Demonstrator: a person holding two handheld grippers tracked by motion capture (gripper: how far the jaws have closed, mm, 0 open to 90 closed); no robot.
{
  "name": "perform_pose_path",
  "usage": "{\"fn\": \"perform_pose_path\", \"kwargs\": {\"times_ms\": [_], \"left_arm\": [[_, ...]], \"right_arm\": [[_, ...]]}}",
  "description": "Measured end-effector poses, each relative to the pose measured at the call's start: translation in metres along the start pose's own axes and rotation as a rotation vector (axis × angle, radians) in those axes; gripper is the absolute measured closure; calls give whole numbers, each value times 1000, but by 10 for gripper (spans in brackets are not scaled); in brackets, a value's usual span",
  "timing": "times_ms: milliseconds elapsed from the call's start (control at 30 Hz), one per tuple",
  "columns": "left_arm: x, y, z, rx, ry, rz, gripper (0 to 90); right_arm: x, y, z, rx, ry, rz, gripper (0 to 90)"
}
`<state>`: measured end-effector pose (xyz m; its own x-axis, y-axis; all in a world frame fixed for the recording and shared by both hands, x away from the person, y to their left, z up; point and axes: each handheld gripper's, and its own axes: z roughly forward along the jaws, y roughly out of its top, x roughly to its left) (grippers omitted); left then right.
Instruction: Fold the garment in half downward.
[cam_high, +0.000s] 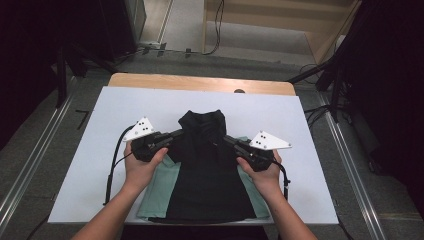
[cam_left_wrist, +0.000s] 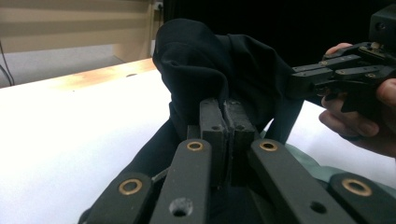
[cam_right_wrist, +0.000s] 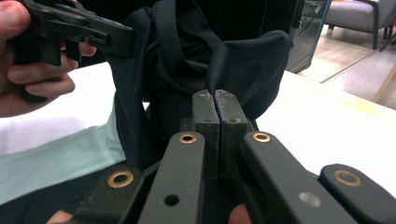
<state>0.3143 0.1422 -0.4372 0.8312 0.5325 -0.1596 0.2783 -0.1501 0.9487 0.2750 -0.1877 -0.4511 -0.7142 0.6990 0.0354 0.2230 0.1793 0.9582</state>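
Black fabric is what you are working: a dark garment (cam_high: 207, 170) with pale green side panels lies flat near the front edge of the desk (cam_high: 100, 120), roughly midway between its left and right edges, its lower hem almost at the front edge. Its upper part is lifted off the surface and bunched into a hump that points toward the far edge. Your left gripper (cam_high: 176, 134) comes in from the left side of that hump, and in the left gripper view its two black jaws stand pressed together with the dark cloth pinched at their tips (cam_left_wrist: 225, 122). Your right gripper (cam_high: 226, 139) meets the hump from the right side; in the right gripper view its jaws are likewise closed tight against each other, with a fold of the same cloth caught at the tips (cam_right_wrist: 215, 114). The two grippers face each other across the raised fabric, close together but apart. Your left hand (cam_high: 141, 162) and right hand (cam_high: 263, 170) wrap the gripper bodies above the green panels, and a grey three-cornered plate sits on top of each. White covering spreads over the desk, bare toward the left and right edges, and a strip of wood shows along the far edge.
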Motion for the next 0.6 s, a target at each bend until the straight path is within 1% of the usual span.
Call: {"fn": "perform_pose_path", "kwargs": {"times_ms": [33,133,233,400,533,600], "left_arm": [[-1,-2,-1,-2,-3,-3,880],[-3,-7,-4,9,-4,-3,880],[-6,-14,-8,24,-9,-8,880],[-14,-26,-11,43,-21,-9,880],[-18,-34,-15,62,-27,-18,880],[-21,-38,-16,79,-31,-9,879]], "right_arm": [[1,-1,-2,1,3,3,871],[2,-6,-7,7,3,-2,871],[3,-11,-13,8,7,5,871],[7,-21,-21,25,16,7,871],[10,-29,-27,39,16,15,871],[11,-33,-29,47,17,17,871]]}}
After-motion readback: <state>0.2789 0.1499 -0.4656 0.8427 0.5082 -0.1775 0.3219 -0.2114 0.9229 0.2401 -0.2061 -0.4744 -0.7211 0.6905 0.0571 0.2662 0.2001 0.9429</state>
